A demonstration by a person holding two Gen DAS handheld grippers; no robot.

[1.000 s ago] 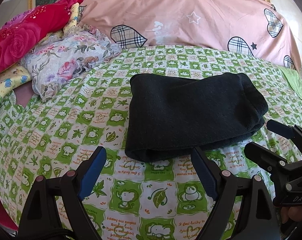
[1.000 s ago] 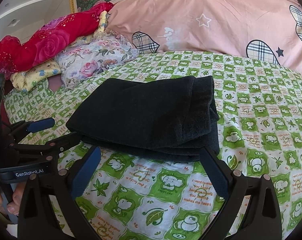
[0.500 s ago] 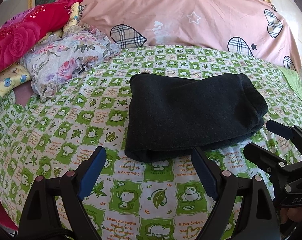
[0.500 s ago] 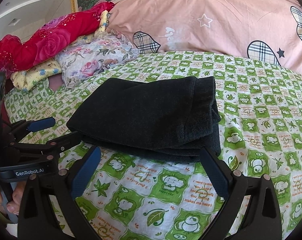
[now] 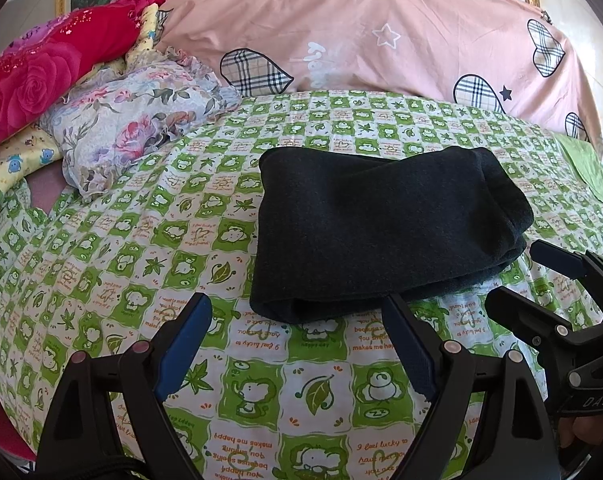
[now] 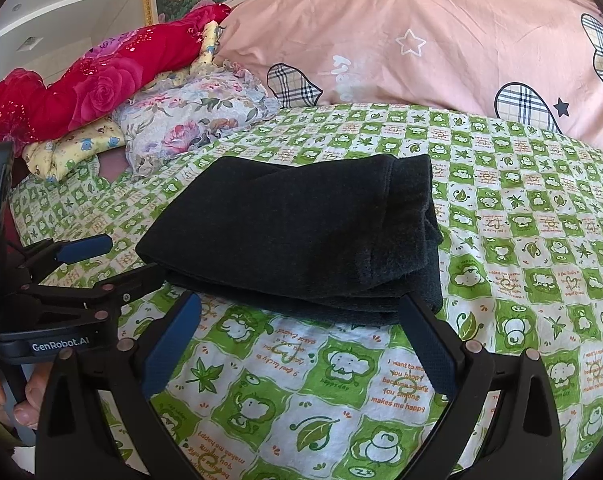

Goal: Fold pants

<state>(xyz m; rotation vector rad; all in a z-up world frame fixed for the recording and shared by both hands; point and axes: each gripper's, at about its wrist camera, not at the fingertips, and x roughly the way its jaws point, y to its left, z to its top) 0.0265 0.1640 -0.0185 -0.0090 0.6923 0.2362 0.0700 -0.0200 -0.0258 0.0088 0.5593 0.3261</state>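
The dark pants [image 5: 381, 232] lie folded into a thick rectangle on the green checked bed sheet [image 5: 141, 240]. My left gripper [image 5: 296, 302] stands open just short of the bundle's near left corner, with nothing between its fingers. My right gripper [image 6: 299, 302] is open too, low over the sheet at the near edge of the pants [image 6: 301, 232]. Each tool shows in the other's view: the right gripper [image 5: 513, 273] beside the right end of the bundle, the left gripper [image 6: 131, 256] at its left end. Neither is touching the cloth.
A pink quilt [image 5: 381, 40] with plaid hearts is heaped along the headboard. At the far left lie a floral pillow [image 5: 133, 120], a red rose blanket [image 5: 41, 76] and a yellow cloth [image 5: 9, 164]. A hand [image 6: 5, 400] holds the left tool.
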